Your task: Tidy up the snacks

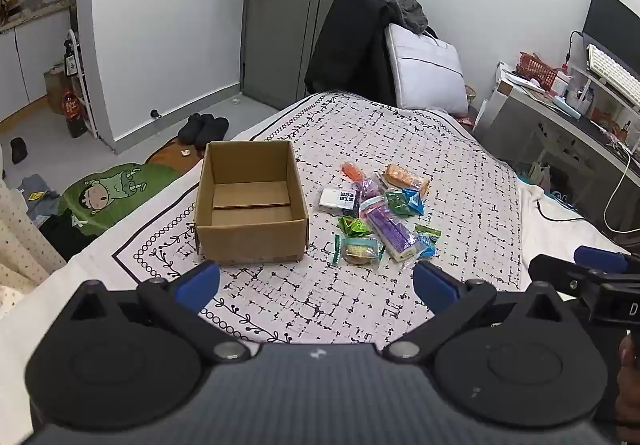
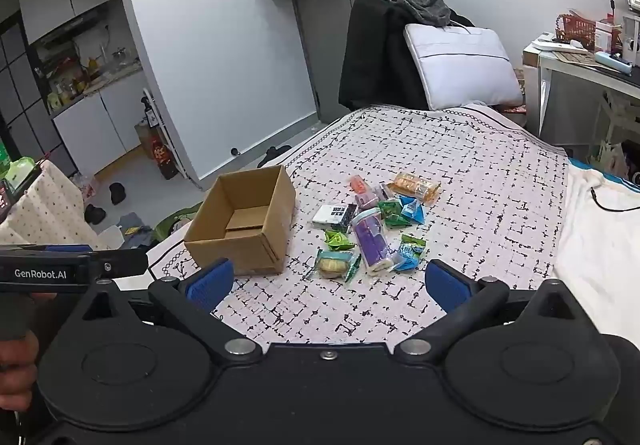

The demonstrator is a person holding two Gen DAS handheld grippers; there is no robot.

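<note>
On the bed, mid-quilt: snacks in a loose pile, crinkly wrappers w/ a purple pack on top, green and orange bits around. Cardboard box at their 9 o'clock, just beside, open top and nothing inside, prob the drop spot. Left hand-held gripper and right hand-held gripper hang at 6 o'clock, jaws wide apart, holding nothing.
</note>
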